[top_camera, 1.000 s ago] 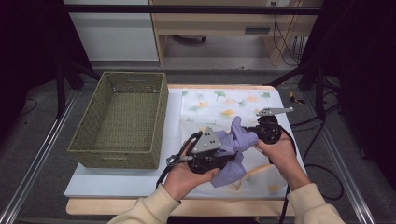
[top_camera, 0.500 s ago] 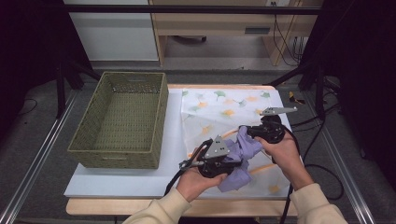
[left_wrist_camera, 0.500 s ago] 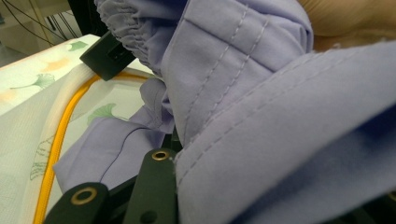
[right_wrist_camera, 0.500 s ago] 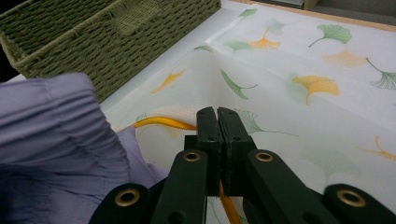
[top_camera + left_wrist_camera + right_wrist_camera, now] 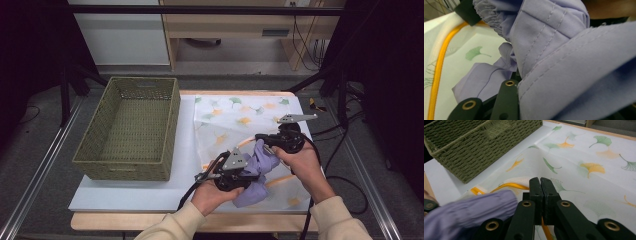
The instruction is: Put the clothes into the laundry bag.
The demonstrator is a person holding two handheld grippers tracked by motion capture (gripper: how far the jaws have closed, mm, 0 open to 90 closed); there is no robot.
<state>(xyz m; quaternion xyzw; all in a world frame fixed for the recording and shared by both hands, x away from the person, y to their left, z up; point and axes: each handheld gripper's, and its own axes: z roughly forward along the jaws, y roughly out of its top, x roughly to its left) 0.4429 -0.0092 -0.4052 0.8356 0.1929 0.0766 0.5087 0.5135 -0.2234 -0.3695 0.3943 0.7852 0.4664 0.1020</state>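
on the surface (image 5: 150, 192) a leaf-printed bag (image 5: 240, 117) with an orange zip (image 5: 509, 186) lies to the right of a green basket (image 5: 131, 127). a lilac garment (image 5: 255, 170) sits bunched on the bag's near part, between the two hands. it has no clean long axis in this crumpled state; in the high view the bundle runs loosely from near-left to far-right, its upper end toward the right tongs (image 5: 260, 137) and its lower end spilling toward the surface's near edge.

the left tongs (image 5: 245, 176) are buried in the cloth. in the left gripper view, folded, stitched fabric (image 5: 564, 62) lies over and between the black jaws, so they are clamped on the garment; an elastic, gathered hem shows at the top left of that view.

the right tongs (image 5: 540, 185) have their jaws pressed flat together, tips pointing across the bag toward the basket. the orange zip passes under them, but whether it is pinched between them cannot be told. the garment (image 5: 466, 212) lies just beside these jaws, on their left in the right gripper view.

the basket stands well apart from both hands.
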